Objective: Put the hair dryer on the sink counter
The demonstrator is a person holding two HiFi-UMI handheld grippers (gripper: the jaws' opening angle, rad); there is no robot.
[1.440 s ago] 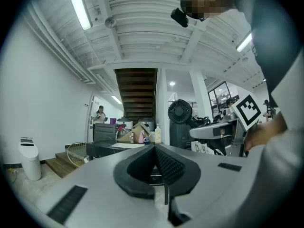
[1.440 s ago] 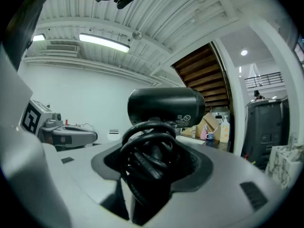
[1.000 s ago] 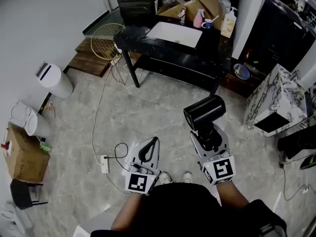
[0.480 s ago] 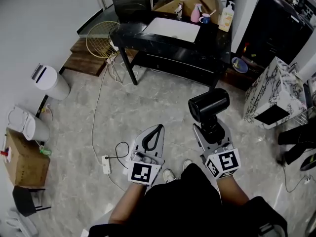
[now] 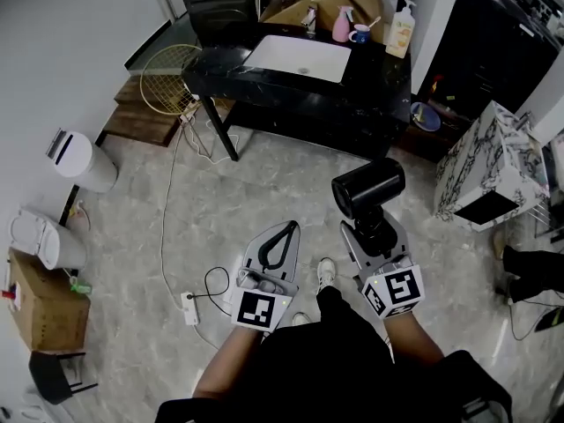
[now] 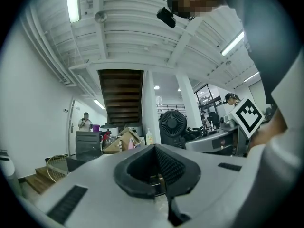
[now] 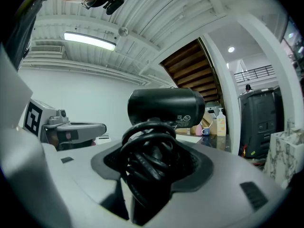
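A black hair dryer (image 5: 367, 189) with its cord coiled round the handle is held over the floor in my right gripper (image 5: 374, 233), which is shut on the handle. In the right gripper view the hair dryer (image 7: 166, 107) stands upright between the jaws, barrel across the top. My left gripper (image 5: 280, 239) is beside it on the left, shut with nothing in it; it also shows in its own view (image 6: 154, 167). The black sink counter (image 5: 381, 69) with a white basin (image 5: 298, 57) stands ahead at the top of the head view.
On the counter are a pink bottle (image 5: 341, 25), a blue mug (image 5: 359, 34), a soap dispenser (image 5: 401, 28) and cardboard boxes (image 5: 304, 5). A marbled box (image 5: 493, 176) stands at right. A power strip (image 5: 189, 307) and cable lie on the floor at left, near a white bin (image 5: 80, 159).
The view has advanced toward the sink counter, which now sits lower and larger in the head view. Both grippers keep their pose, the right still holding the hair dryer.
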